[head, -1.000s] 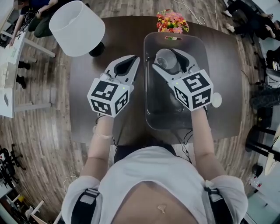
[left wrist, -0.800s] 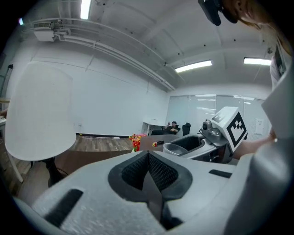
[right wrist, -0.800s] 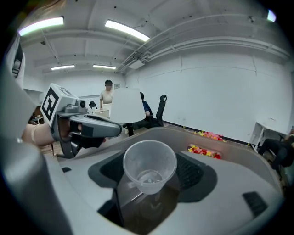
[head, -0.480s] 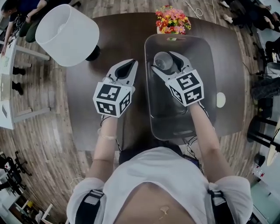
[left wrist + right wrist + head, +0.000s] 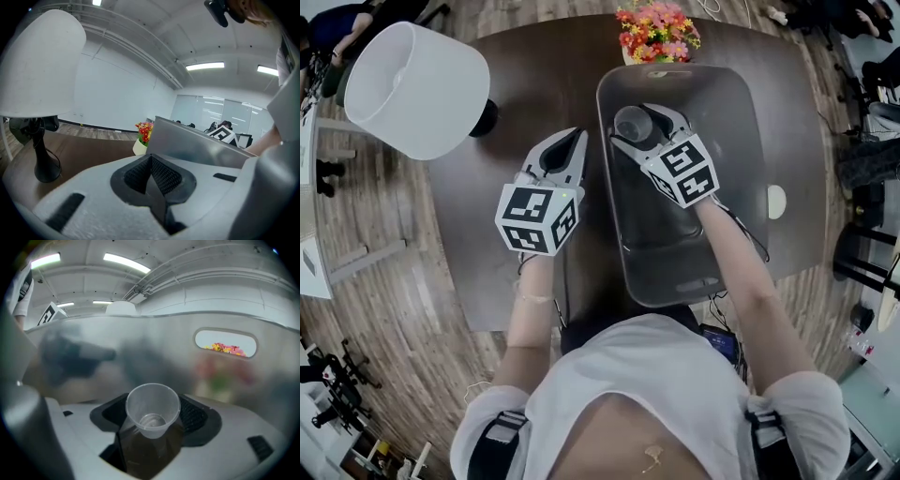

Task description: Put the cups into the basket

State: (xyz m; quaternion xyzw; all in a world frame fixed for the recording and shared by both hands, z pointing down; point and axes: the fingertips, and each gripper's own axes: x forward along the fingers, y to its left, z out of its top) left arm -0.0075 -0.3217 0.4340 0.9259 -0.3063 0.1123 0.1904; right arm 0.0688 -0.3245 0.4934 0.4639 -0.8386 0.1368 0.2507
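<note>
Clear plastic cup point(image 5: 152, 409) — pinched in the right gripper's point(image 5: 637, 125) jaws — is hanging inside the basket point(image 5: 741, 122) toward the desk's point(image 5: 544, 75) far edge. Its base ring is showing only in the right gripper view, and the left gripper's point(image 5: 577, 137) jaws are pressing together.

Cup point(image 5: 633, 123) in basket point(image 5: 739, 131), lamp point(image 5: 412, 89) left

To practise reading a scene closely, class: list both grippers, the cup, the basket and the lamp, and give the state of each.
Left gripper: shut, empty, beside the basket.
Right gripper: shut on the cup, inside the basket.
Cup: gripped between the jaws, empty.
Basket: upright on the table, open-topped.
Lamp: upright on the table.
</note>
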